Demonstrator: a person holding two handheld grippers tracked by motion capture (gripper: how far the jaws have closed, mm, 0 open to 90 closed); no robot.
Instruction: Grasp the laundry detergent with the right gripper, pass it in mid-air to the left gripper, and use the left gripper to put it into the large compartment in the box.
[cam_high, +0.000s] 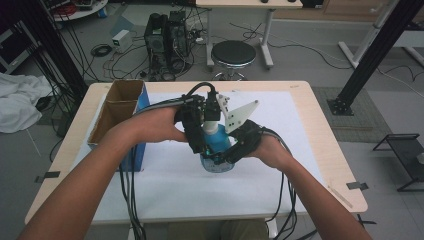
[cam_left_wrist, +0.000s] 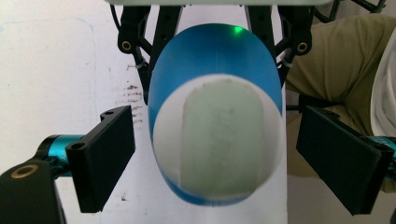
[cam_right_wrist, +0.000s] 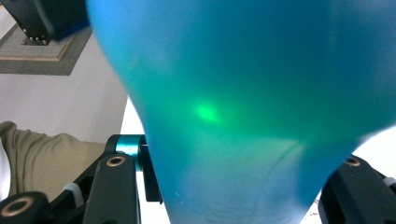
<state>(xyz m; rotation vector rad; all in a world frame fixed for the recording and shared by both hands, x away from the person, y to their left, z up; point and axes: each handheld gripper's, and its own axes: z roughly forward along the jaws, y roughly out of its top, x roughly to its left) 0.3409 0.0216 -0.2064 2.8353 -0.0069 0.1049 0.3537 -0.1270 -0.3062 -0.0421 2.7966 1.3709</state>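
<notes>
High view: right gripper (cam_high: 227, 150) clamps the translucent blue plastic spray bottle (cam_high: 218, 145); left gripper (cam_left_wrist: 224, 154), jaws spread, straddles its white top. Next, judged: close squarely on the top.

Dim high view, bright washed-out gripper views, green glare spot, close-up blur

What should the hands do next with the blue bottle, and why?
Probably close the left gripper on the white cap. The right gripper is already shut on the blue bottle, and in the left gripper view the cap sits between two open jaws that do not touch it, so gripping the cap looks like the next step.
</notes>
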